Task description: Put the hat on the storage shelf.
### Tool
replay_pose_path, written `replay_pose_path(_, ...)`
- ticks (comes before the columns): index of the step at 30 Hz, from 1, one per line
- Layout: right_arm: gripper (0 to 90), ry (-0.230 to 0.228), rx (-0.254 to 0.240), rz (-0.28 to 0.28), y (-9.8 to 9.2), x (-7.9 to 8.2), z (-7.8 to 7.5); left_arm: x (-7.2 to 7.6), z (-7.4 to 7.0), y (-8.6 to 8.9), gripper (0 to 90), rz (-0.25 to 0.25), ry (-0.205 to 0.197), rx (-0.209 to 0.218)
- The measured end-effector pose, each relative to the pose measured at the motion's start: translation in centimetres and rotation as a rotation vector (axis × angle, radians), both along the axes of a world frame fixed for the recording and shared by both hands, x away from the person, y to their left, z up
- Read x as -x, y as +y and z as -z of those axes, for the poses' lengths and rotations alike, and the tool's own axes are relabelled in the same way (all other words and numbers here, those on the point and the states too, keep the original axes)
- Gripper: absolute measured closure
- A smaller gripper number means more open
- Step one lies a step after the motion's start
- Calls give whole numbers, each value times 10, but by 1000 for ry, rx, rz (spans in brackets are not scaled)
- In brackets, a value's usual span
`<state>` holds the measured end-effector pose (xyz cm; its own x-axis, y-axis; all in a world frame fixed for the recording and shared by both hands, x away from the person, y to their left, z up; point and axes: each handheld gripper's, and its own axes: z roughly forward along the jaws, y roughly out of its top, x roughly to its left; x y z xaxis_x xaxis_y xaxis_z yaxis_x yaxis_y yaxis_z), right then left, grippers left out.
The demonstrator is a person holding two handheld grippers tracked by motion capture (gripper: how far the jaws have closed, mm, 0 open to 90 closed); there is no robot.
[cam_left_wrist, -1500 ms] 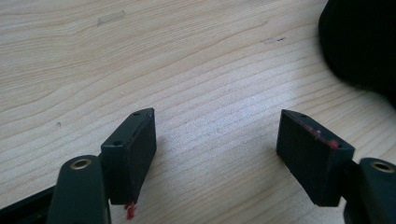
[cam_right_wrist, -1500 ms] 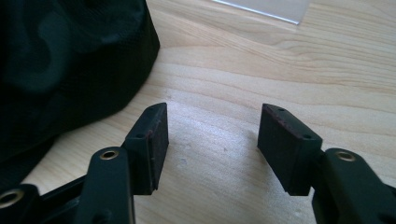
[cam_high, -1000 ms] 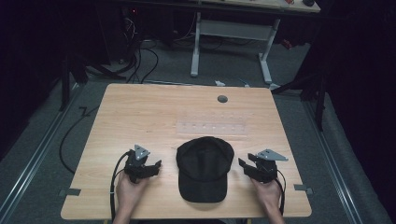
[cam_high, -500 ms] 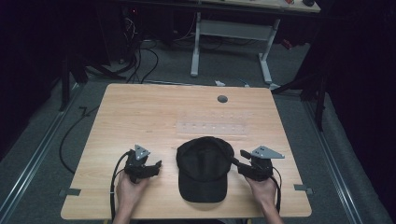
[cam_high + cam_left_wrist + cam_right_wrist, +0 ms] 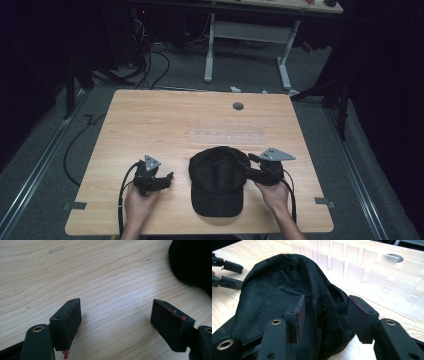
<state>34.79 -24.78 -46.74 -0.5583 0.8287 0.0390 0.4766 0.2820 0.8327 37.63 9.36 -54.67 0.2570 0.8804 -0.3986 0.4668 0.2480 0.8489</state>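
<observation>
Right gripper reaches over the cap's right side, jaws parted astride a fold of fabric without pinching it, probably lining up a grip; left gripper waits wide open and empty beside the cap on the table.

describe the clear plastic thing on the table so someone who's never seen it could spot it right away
On the wooden table, look just past the black cap that lies near the person's edge, toward the round grey hole. There lies a flat clear plastic rack with rows of small upright dividers. It is the see-through item, nearly blending into the wood, unlike the dark cap.
</observation>
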Motion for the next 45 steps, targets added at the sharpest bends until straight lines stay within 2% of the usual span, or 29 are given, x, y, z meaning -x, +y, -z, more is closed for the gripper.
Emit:
replay_pose_path(19, 490, 31, -31, -46, 18, -26, -3, 0, 0, 0, 246, -1, -2, 0)
replay_pose_path(33, 494, 66, -49, -64, 26, -40, 4, 0, 0, 0, 247, -1, -1, -3)
replay_pose_path(45, 572, 102, -34, -68, 26, -49, 13, 0, 0, 0, 246, -1, -2, -1)
